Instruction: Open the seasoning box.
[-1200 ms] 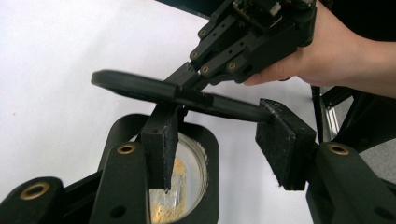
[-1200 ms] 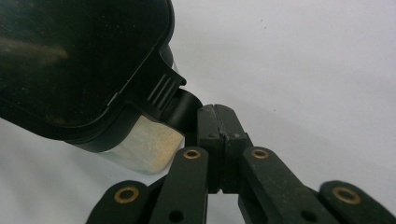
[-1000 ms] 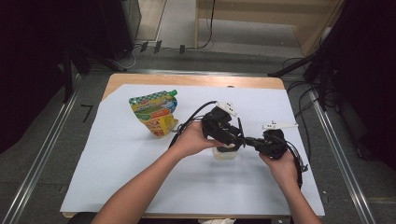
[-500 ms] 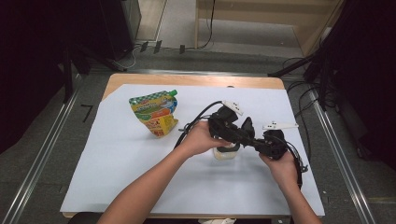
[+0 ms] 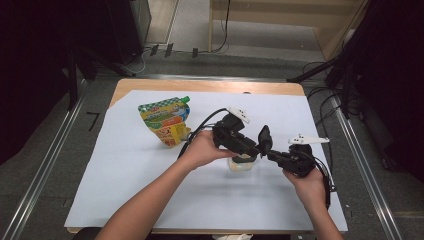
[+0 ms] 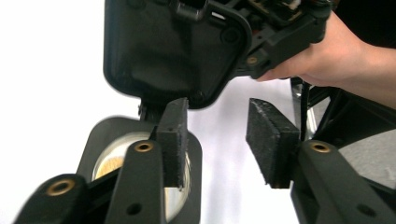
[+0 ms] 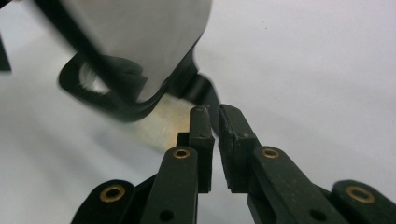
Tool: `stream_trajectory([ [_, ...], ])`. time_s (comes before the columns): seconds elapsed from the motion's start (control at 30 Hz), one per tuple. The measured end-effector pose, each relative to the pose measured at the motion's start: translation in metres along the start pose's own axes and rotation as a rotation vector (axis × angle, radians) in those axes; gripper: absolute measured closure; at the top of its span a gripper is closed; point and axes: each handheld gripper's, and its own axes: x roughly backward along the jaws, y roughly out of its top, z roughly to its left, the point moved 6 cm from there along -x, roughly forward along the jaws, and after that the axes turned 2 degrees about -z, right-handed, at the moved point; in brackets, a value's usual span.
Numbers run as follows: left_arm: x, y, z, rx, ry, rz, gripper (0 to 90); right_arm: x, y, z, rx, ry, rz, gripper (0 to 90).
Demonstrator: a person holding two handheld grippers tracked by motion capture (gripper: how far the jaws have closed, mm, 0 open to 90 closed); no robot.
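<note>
A small translucent container [image 5: 241, 164] [image 6: 112, 158] with a black rim stands on the white sheet. Its black lid [image 5: 264, 137] [image 6: 163, 46] [image 7: 130, 100] is tipped up on edge above it. My right gripper [image 5: 267, 149] [image 7: 215, 121] reaches in from the right. Its jaws are nearly together on a thin black tab of the lid and have just been opening slightly. My left gripper [image 5: 248, 147] [image 6: 219, 140] hangs over the container's top. Its jaws have just been opening, and they stand open with nothing between them. One left pad [image 6: 173, 140] is beside the rim.
A colourful spouted pouch [image 5: 167, 120] stands at the back left of the white sheet [image 5: 125, 195]. The wooden table edge [image 5: 200, 85] runs along the back. Cables trail from both grippers. The hand [image 6: 327, 60] holding the right gripper shows in the left gripper view.
Both hands stay at the container. The left gripper has shifted slightly over it, and the lid remains tipped up.
</note>
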Motion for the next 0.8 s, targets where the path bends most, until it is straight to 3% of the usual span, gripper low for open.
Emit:
stream_trajectory([
  [0.17,0.012,-0.010,0.001,0.010,0.003,-0.023,54.6,0.008,-0.009,0.017,0.013,0.041,-0.010,78.8],
  [0.3,0.021,-0.019,0.001,-0.005,0.037,-0.033,53.9,0.007,-0.015,0.032,0.022,0.073,-0.007,75.2],
  [0.33,0.023,-0.021,0.000,-0.006,0.025,-0.043,54.2,0.007,-0.016,0.035,0.026,0.077,-0.001,74.0],
  [0.47,0.032,-0.032,0.002,-0.002,0.044,-0.044,55.4,0.004,-0.016,0.050,0.053,0.097,0.001,68.2],
  [0.7,0.045,-0.051,0.007,0.069,0.053,-0.007,49.9,-0.006,-0.016,0.071,0.098,0.141,0.013,57.1],
  [0.8,0.054,-0.057,0.009,0.094,0.058,-0.033,47.0,-0.010,-0.016,0.077,0.113,0.161,0.023,55.9],
])
